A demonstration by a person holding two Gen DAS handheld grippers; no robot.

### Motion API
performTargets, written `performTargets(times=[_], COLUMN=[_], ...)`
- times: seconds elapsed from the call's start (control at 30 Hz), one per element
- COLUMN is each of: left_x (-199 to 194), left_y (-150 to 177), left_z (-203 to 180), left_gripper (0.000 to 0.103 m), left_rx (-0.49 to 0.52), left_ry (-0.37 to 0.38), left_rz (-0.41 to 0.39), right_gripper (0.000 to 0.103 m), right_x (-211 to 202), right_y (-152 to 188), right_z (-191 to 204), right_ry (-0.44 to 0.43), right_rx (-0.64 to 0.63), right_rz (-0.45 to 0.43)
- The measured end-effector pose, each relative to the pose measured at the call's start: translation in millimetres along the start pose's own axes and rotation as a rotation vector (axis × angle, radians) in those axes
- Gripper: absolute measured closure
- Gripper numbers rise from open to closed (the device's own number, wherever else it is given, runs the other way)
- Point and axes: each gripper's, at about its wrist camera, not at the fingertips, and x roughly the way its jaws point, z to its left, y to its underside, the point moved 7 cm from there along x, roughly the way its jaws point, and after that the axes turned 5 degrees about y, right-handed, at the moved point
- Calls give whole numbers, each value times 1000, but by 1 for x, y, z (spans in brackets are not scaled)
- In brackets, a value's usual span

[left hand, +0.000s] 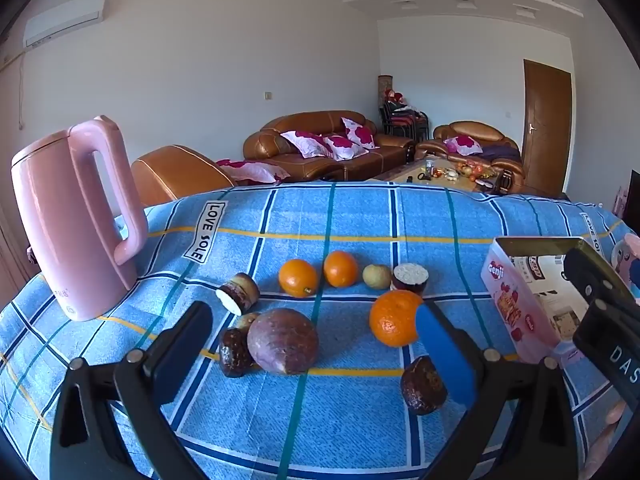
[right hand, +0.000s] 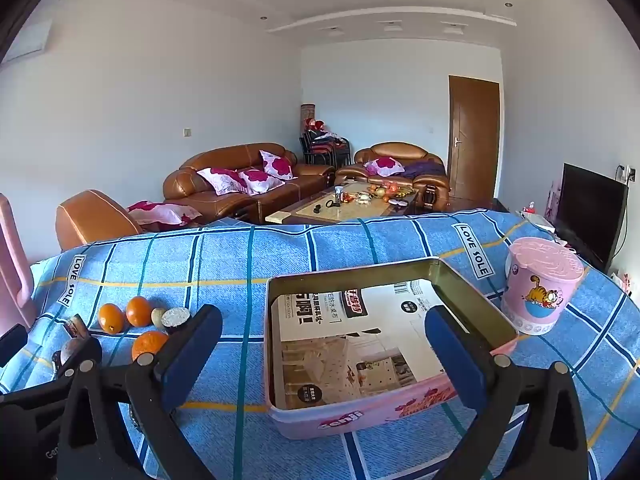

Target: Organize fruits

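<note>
Round orange citrus fruits lie loose on the tabletop (left hand: pixel 360 216), which is covered by a blue checked cloth: one large orange (left hand: pixel 394 318) near the middle, two smaller oranges (left hand: pixel 318 272) farther back, with a pale green fruit (left hand: pixel 377 276) and a cut dark fruit with white flesh (left hand: pixel 410 278) to their right. A big purple-brown round fruit (left hand: pixel 282 340) sits nearer, among dark wrinkled fruits (left hand: pixel 422 386). To the right stands an open pink rectangular tin (right hand: pixel 360 412) lined with printed paper. The left tool (left hand: pixel 316 344) hangs wide open over the fruits, gripping nothing; the right tool (right hand: pixel 324 344) hangs wide open over the tin. A pink kettle (left hand: pixel 76 220) stands far left, a pink cartoon tub (right hand: pixel 540 288) far right.
</note>
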Motion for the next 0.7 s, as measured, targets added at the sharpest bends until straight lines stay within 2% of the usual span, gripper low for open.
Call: performTargets(times=[0.13, 0.27, 0.33, 0.7], left_x=[1, 5, -2, -2], left_y=[-1, -3, -4, 1], left_z=[-5, -8, -3, 1], left_gripper=[0, 0, 0, 0], left_rx=[7, 1, -15, -22], left_ry=[32, 33, 32, 35], left_rz=[-2, -1, -8, -17], right_gripper=[1, 1, 1, 1], right_x=[-1, 3, -8, -2], right_y=[0, 2, 1, 0], right_z=[1, 0, 3, 1], right_ry=[-1, 2, -7, -3], right_rx=[2, 9, -2, -2], right_rz=[7, 28, 3, -7])
